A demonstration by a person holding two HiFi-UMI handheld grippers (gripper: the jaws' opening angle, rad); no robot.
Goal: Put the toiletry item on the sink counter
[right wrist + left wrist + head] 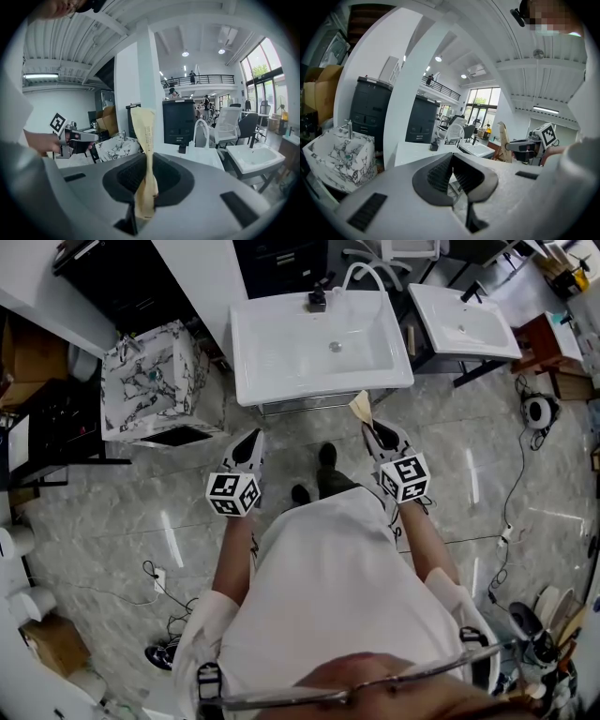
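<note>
White sink (281, 352) ahead, marbled basin (150, 381) beside it; right gripper (369, 428) clamping sachet (360, 406), left gripper (254, 436) closed

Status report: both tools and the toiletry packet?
Left tool shut, empty. Right tool shut on tan packet, short of white sink counter. Nothing in between.

Pale tan sachet (146, 154) with a thin column of dark print. Grey body and black ribbed pads on the right tool (149, 180); same grey and black on the left tool (452, 176). Black-and-white square markers on both tools. Plain white sink worktop (281, 371) at upper centre, with a black fitting (318, 302) at its top edge. At upper left, white marbled basin (150, 381) veined in black and green. Glossy grey veined floor (112, 521). White shirt (328, 596) at lower centre.
</note>
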